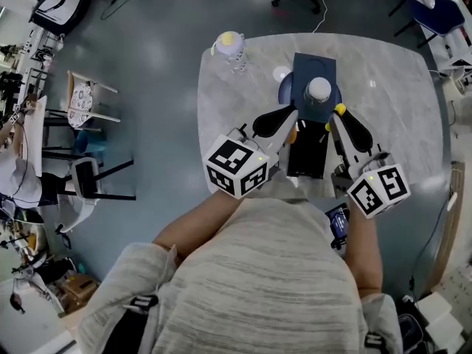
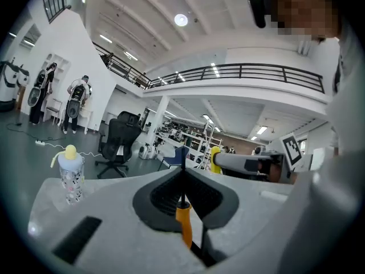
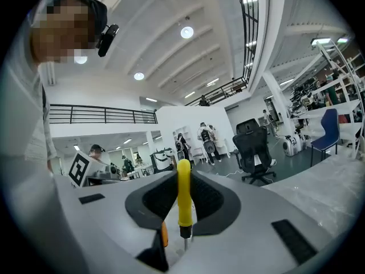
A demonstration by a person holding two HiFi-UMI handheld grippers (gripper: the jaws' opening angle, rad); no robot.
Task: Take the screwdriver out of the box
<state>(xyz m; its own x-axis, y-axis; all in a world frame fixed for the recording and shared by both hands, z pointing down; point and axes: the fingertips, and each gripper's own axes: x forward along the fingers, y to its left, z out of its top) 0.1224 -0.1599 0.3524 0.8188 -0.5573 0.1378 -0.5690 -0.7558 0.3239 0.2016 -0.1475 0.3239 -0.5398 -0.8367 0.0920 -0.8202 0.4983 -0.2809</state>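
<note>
Right gripper [image 3: 183,178] is clamped on the yellow-handled screwdriver [image 3: 183,196]. The pads sit on the handle around mid-length, and the tool stands upright across the jaws with ferrule and metal tip hanging below. A handle grip makes sense because it's the fattest, least slippery part, and it keeps the tip free.

In the head view the yellow end pokes above the right gripper, up in the air just right of the long black box [image 1: 307,153]. So I judge the screwdriver is out of the box and the extraction is essentially done. What's left is a place to set it down.

Left gripper [image 2: 183,178] is clenched with its pads together and nothing between them. An orange piece [image 2: 183,224] sits at the jaw root. A similar one shows low in the right gripper view, so I read it as gripper hardware rather than a second tool, but I'm not certain.

Both grippers point roughly level and flank the box near the counter's [image 1: 236,116] near edge. The left one looks parked, close enough to steady the box if needed.

A baby bottle [image 1: 230,49] stands at the far-left corner, well clear.
</note>
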